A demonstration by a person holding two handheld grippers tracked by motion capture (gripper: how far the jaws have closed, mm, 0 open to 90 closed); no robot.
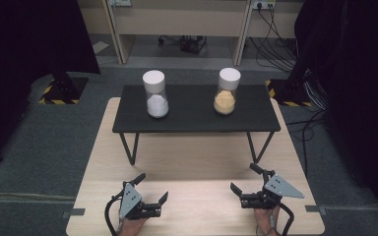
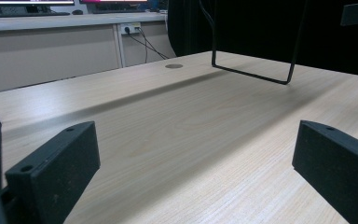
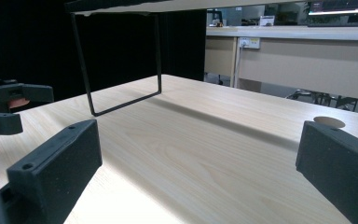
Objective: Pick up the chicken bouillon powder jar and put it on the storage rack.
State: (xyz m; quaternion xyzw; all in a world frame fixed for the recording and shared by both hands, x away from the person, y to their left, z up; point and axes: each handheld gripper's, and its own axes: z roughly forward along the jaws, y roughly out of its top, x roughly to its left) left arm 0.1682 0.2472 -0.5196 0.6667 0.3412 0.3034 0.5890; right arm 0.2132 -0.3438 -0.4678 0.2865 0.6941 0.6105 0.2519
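On the wooden table (image 1: 192, 162) stands a black shelf (image 1: 192, 115), its long side running left to right. On it two jars, white-filled (image 1: 155, 94) and orange-filled (image 1: 226, 92), stand upright, untouched. Nothing looks begun: left gripper (image 1: 153, 192) and right gripper (image 1: 243, 179) rest near the front edge, jaws apart, empty.

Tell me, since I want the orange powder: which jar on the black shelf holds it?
The jar on the right, in front of the right gripper; the left jar holds white powder.
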